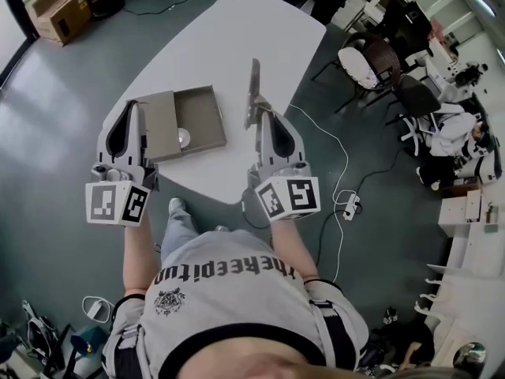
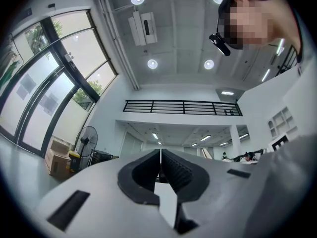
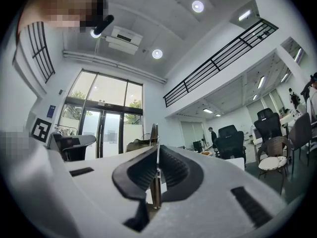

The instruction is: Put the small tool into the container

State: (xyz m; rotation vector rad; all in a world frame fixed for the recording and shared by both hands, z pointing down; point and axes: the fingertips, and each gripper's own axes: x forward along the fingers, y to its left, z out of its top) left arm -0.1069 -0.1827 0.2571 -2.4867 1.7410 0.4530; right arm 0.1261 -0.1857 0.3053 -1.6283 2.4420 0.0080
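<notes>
A thin flat metal tool stands upright above the white table, with my right gripper shut on its lower end. In the right gripper view the tool sticks up edge-on from between the closed jaws of the right gripper. To its left lies the open grey-brown container, its lid folded out leftward and a small round silver thing inside. My left gripper is over the lid's left edge. In its own view the left gripper is shut on nothing and points up at the ceiling.
The table's front edge runs just ahead of both grippers. A white cable and a power strip lie on the floor at right. Office chairs stand beyond the table's right side, and cardboard boxes sit at the far left.
</notes>
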